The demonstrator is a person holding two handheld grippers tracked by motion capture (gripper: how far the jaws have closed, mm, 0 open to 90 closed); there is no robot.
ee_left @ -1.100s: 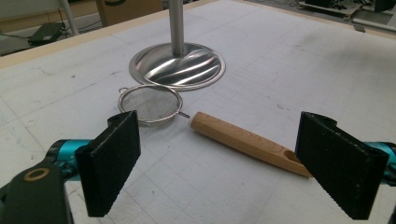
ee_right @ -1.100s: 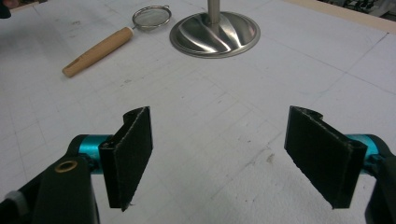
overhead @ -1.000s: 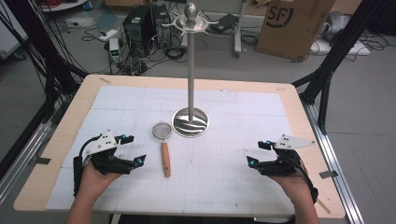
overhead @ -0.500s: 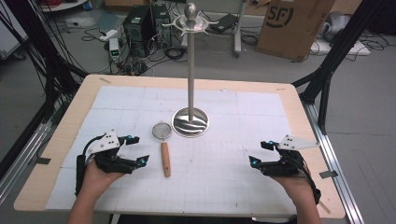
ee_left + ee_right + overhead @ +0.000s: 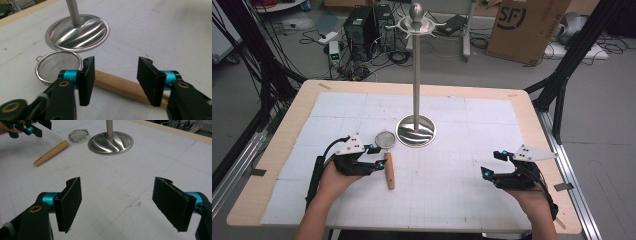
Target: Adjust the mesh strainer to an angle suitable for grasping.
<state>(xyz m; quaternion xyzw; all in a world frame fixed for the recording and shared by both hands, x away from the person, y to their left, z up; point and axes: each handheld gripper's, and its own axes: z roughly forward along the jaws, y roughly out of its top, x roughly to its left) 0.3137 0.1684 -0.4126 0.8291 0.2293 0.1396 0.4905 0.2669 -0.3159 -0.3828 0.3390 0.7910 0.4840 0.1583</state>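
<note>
A small mesh strainer (image 5: 385, 139) with a wooden handle (image 5: 388, 170) lies on the white mat, left of the metal stand's base. My left gripper (image 5: 377, 156) sits at the handle's left side. In the left gripper view its jaws (image 5: 116, 75) straddle the handle (image 5: 117, 83) with gaps on both sides; they have just been closing and the pads do not press on the wood. The mesh bowl (image 5: 56, 65) shows behind the left jaw. My right gripper (image 5: 488, 163) rests low at the front right, open (image 5: 120, 205), with nothing between its jaws.
A tall metal stand (image 5: 416, 75) with hooks at the top rises from a round ribbed base (image 5: 415, 131) at the mat's middle. The wooden table edge (image 5: 272, 160) frames the mat. Cables, a computer and a cardboard box lie on the floor beyond.
My left gripper has slid right up to the strainer's handle and its jaws have narrowed around it. The right gripper has stayed put.
</note>
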